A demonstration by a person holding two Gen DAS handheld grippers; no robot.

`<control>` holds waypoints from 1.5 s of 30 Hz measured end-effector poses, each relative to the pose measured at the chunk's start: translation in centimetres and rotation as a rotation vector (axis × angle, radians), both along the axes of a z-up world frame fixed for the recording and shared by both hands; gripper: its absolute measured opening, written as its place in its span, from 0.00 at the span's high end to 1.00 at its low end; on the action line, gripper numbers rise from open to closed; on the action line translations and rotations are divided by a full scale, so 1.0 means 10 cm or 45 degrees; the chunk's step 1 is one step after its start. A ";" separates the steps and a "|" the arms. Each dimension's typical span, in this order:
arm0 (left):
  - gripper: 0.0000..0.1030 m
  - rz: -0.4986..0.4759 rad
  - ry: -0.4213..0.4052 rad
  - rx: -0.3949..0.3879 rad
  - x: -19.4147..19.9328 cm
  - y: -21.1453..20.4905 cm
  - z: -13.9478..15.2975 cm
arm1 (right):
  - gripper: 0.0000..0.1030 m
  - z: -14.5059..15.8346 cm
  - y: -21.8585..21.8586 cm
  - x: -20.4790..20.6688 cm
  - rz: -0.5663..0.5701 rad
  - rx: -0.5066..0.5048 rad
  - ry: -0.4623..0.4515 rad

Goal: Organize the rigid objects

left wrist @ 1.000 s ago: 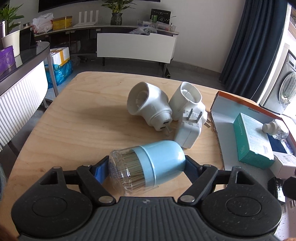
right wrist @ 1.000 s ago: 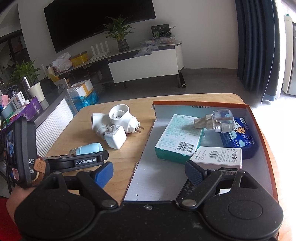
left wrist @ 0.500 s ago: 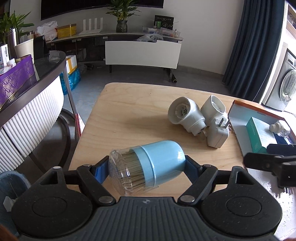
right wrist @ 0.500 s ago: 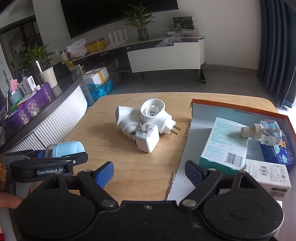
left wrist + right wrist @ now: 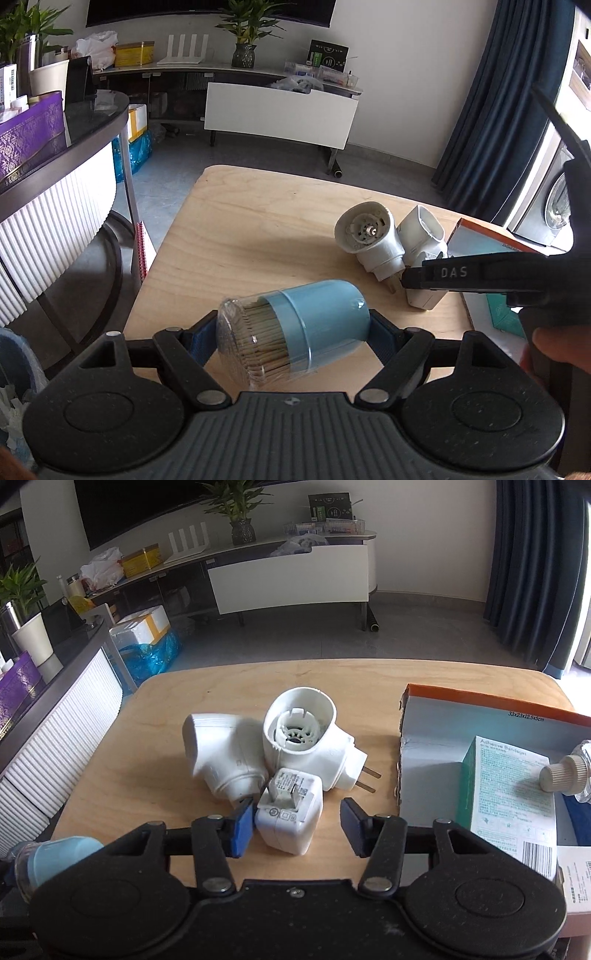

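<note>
Here, white charger cube (image 5: pixel 290 819) on the table (image 5: pixel 147 738), between the right tongs (image 5: pixel 295 825), jaws just narrowing, left pad touching, right pad apart, two white plug-in adapters (image 5: pixel 258 746) just behind, left tongs (image 5: pixel 291 328) clenched on blue toothpick jar (image 5: pixel 295 328), open cardboard tray (image 5: pixel 461 705) rightward.

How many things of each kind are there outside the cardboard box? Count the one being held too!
White plug-in vaporizers: 2
White charger: 1
Blue toothpick holder, held off the table: 1
Total: 4
</note>
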State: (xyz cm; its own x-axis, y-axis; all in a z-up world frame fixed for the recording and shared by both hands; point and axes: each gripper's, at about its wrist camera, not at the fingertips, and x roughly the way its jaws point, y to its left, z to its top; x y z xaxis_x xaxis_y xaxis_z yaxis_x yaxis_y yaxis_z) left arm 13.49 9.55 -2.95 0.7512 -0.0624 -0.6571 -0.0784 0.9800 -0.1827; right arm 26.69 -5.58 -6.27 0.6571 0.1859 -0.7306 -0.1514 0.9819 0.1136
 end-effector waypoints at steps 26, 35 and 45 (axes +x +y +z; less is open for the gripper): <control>0.20 -0.046 -0.058 0.034 -0.34 -0.23 0.25 | 0.66 0.47 -0.29 -1.33 0.111 0.021 -0.144; 0.20 -0.057 -0.081 0.060 -0.57 -0.42 0.38 | 0.66 0.59 -0.54 -1.67 0.072 0.053 -0.203; 0.20 -0.078 -0.107 0.080 -0.79 -0.63 0.43 | 0.66 0.67 -0.77 -1.98 0.053 0.098 -0.254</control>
State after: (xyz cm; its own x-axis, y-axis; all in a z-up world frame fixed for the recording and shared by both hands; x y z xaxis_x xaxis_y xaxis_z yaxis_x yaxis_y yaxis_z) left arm 5.57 3.30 1.38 0.8000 -0.0704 -0.5959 -0.0050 0.9923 -0.1239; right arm 6.91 -13.28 0.39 0.7776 0.2662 -0.5696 -0.2187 0.9639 0.1520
